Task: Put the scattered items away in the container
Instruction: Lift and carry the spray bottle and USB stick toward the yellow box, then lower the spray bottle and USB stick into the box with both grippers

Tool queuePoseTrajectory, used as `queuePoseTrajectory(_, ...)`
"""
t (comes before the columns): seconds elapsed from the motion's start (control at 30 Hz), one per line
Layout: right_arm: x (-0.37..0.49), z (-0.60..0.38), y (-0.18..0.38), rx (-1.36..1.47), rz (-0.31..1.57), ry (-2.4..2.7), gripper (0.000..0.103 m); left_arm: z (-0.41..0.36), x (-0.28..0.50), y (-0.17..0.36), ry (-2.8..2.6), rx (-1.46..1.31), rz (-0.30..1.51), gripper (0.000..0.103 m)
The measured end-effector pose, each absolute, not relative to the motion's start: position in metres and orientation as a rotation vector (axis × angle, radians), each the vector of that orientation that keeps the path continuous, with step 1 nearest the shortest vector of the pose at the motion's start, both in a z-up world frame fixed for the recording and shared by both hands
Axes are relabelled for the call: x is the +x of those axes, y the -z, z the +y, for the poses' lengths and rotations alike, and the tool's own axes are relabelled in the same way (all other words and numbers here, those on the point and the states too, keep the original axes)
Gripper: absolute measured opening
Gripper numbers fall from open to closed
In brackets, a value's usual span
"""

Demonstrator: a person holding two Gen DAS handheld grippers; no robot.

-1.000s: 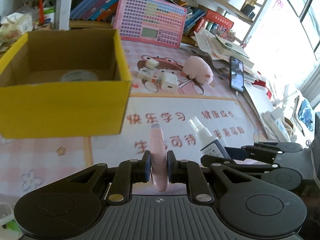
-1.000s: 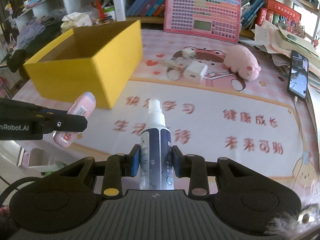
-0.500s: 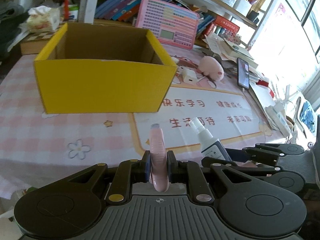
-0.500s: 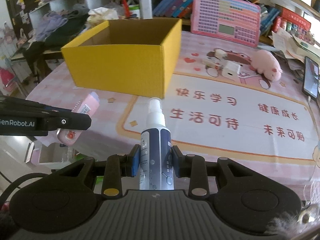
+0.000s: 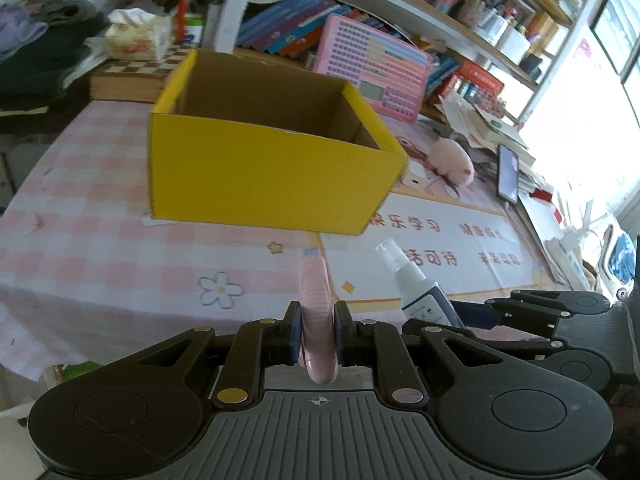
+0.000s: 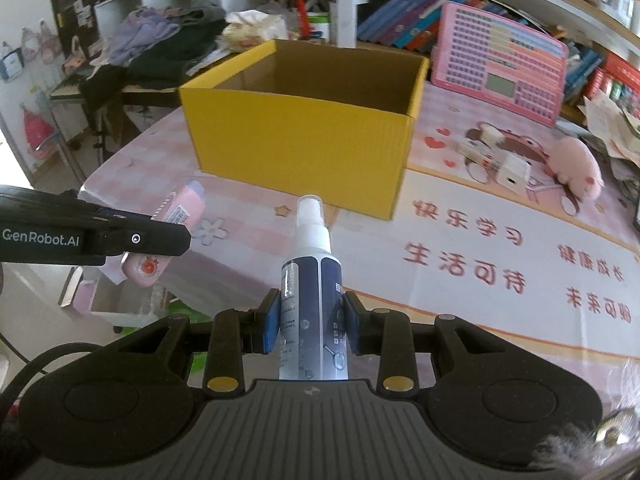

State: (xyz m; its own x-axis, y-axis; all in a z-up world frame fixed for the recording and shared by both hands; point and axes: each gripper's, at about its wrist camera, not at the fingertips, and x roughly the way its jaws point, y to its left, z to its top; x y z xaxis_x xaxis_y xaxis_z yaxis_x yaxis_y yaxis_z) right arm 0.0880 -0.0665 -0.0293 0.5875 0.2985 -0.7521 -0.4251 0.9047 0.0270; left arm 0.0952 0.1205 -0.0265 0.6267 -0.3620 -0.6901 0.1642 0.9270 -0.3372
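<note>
While both hands hold their loads over the near edge of the table, the scene reads as follows:

Left gripper (image 5: 316,330): its 2 jaws are clamped on a flat pink case (image 5: 316,308), held edge-up so that the narrow ribbed side faces the camera. From the right wrist view the same case (image 6: 176,220) shows a barcode label and a cartoon sticker.

Right gripper (image 6: 312,326): its 2 blue pads press on the sides of a spray bottle (image 6: 312,280), which stands upright between them with its white nozzle and clear cap pointing away from the camera. The bottle has a dark blue label.

Container: a yellow cardboard box (image 6: 304,136) with an open top and a brown inside stands on the table ahead of both grippers, well apart from them. Its floor is mostly hidden by the front wall.

Table: a pink checked cloth (image 5: 100,248) covers it, with a white mat printed in red characters (image 6: 480,256) to the right of the box.

Scattered items: a pink plush toy (image 6: 576,166) lies right of the box, and just beside it are a white charger block (image 6: 514,172) and 2 smaller white pieces (image 6: 480,152).

Background: a pink keyboard toy (image 6: 500,64) leans against a row of books behind the box.
</note>
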Motion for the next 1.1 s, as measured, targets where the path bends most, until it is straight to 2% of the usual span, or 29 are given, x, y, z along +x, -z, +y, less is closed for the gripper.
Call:
queuePoseTrajectory(0.57,0.12,-0.029,0.0,-0.279,0.687,-0.581,0.031,0.149,0.112,-0.006,0.181,-0.265,0.7,0.015)
queuePoseTrajectory(0.9,0.198,-0.038,-0.045,-0.232,0.578,-0.624,0.031,0.138,0.183,-0.041,0.18,-0.228,0.605,0.015)
queuePoseTrajectory(1.1,0.268,-0.038,-0.047,-0.247,0.594,-0.625,0.031,0.134,0.238,-0.039,0.158,-0.202,0.626,0.015)
